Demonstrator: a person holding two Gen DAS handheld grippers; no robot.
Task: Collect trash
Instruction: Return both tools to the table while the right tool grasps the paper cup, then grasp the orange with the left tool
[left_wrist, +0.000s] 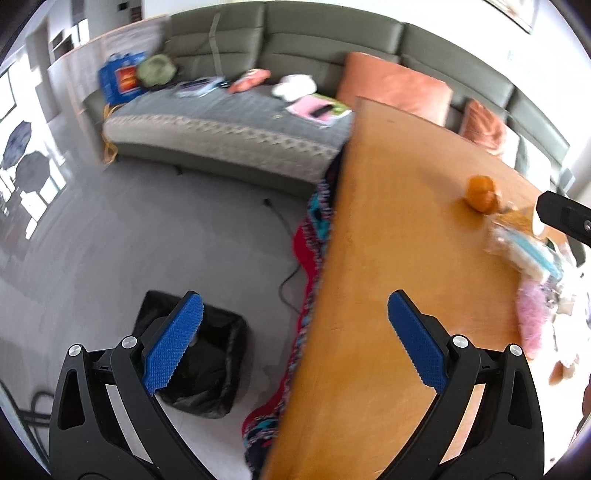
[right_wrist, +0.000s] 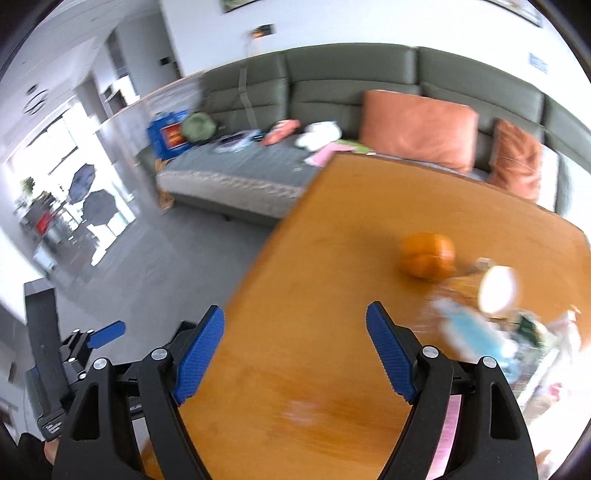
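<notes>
The trash I'm after is a blurred heap of wrappers (right_wrist: 476, 332) on the wooden table (right_wrist: 332, 295), lying just beyond the orange fruit (right_wrist: 426, 258) toward the table's far right side; a pale blue packet and something pink show in it, but the blur hides the rest. My right gripper (right_wrist: 295, 350) hangs above the table's bare middle, jaws spread wide with nothing between them. My left gripper (left_wrist: 295, 339) is likewise released and empty, straddling the table's left edge. Down off that edge, on the floor, stands the bin lined with a black bag (left_wrist: 207, 362), next to a colourful cloth (left_wrist: 314, 258) draped from the table.

My worry: both views are smeared, so I could misjudge the reach, clip the fruit and send it rolling, or pinch only a loose corner and scatter wrappers off the table.
</notes>
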